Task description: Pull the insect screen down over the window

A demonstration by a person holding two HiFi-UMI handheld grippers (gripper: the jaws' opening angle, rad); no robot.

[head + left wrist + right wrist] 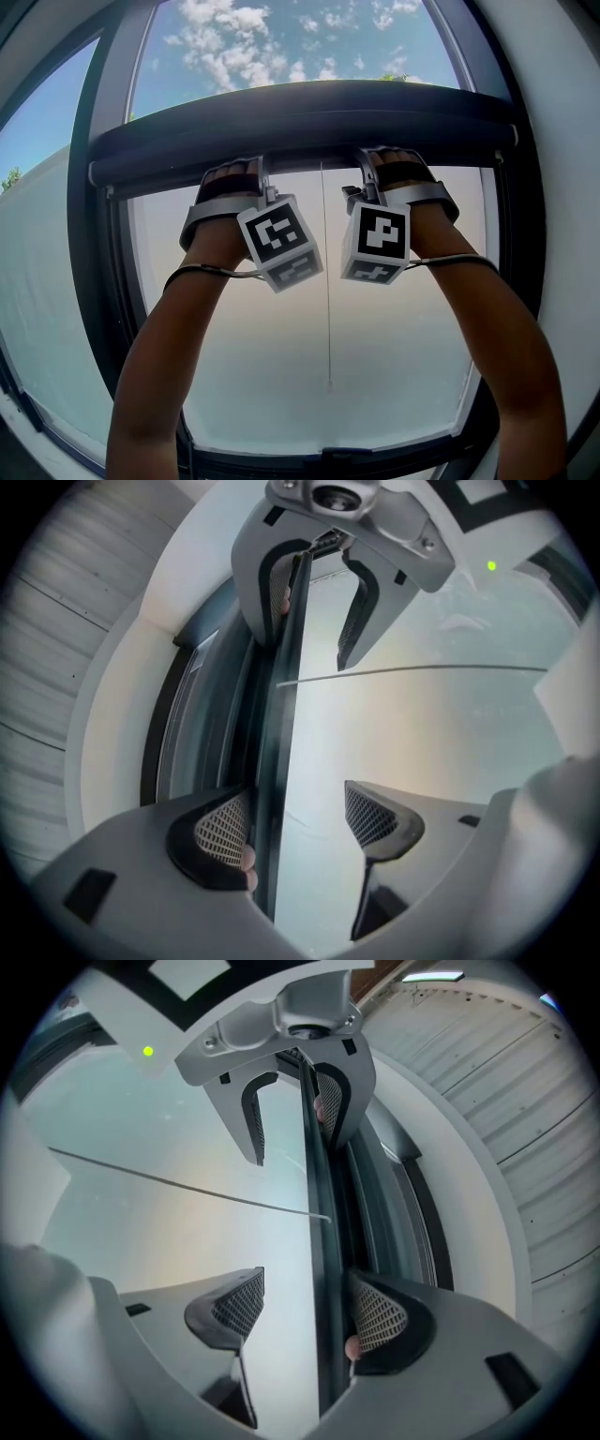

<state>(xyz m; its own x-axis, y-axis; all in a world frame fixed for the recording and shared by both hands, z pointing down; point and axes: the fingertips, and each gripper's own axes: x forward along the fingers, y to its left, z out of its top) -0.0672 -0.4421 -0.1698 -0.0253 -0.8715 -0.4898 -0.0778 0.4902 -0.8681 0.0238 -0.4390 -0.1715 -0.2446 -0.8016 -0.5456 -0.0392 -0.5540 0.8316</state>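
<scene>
High in the window, the screen bar [300,127] runs from side to side, well above the sill [328,459]. Your left gripper [232,172] and right gripper [389,161] reach up to it near its middle, one on each side of the thin cord [328,281] that hangs from it. Both sets of jaws stand wide apart and straddle the bar's edge. On each gripper, one pad lies against or just beside the bar and the other stands clear of it, so nothing is clamped.

The main risk, as I judge it, is pulling down now: the jaws would slide off the bar. If you close one side sooner or harder than the other, the bar may tilt and bind against the frame [94,234]. If the screen is sprung, a loose grip could let it snap upward. The cord sits between the two marker cubes and could catch on either.

For room, the bar's ends sit close to the frame on both sides, so there is little sideways slack. Below the bar the way to the sill is open, apart from your own forearms. The two cubes are just beside each other, so hold them apart.
</scene>
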